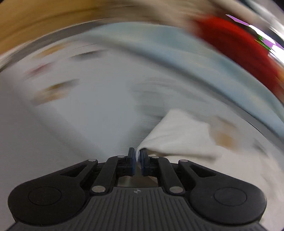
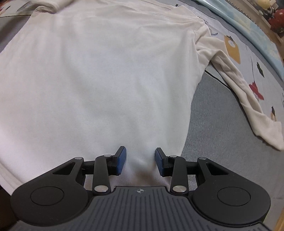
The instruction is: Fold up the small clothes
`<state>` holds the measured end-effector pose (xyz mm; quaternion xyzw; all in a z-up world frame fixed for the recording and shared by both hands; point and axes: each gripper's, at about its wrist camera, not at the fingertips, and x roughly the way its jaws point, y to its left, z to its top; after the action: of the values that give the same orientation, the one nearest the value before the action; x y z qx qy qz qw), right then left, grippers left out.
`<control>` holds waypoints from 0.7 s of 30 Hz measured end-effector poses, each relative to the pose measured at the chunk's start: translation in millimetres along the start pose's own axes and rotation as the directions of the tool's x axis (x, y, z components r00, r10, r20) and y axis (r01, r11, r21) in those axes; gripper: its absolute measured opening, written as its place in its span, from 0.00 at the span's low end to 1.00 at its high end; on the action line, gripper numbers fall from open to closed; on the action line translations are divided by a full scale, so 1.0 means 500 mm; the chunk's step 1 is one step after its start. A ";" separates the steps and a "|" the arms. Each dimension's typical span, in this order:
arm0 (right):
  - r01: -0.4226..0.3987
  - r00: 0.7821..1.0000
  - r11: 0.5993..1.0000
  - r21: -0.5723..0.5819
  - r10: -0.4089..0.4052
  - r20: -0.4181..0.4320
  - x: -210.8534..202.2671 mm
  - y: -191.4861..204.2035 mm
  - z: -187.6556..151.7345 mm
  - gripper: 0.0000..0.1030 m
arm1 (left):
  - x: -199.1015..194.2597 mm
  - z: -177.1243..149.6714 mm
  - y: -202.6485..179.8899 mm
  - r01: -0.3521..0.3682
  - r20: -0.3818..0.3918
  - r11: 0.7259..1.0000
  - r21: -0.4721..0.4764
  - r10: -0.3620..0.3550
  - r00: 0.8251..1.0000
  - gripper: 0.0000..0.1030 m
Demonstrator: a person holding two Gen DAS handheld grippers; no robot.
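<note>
Shirt (image 2: 99, 74) flat, corner in left tongs (image 1: 138, 156)

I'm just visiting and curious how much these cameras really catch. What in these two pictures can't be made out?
- Left wrist view: motion blur smears everything beyond the left gripper; the red thing cannot be identified.
- Left wrist view: which part of the white shirt is pinched is unclear.
- Right wrist view: the shirt's near hem is hidden under the right gripper.
- Right wrist view: the small toys at the top right are too small and cut off.

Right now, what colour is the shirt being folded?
Cream white, plain; the shirt shows best in the right wrist view.
</note>
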<state>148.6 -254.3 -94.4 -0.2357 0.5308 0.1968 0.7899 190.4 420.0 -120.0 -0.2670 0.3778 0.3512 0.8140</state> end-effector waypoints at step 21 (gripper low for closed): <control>0.076 0.997 0.997 -0.033 -0.077 -0.021 0.004 0.049 0.025 0.37 | 0.004 0.037 0.169 -0.014 0.085 0.956 0.293 -0.012 0.996 0.73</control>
<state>145.0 -227.0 -96.3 -0.2709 0.5269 0.1724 0.7870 133.8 485.4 -125.4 -0.1279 0.3903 0.3029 0.8600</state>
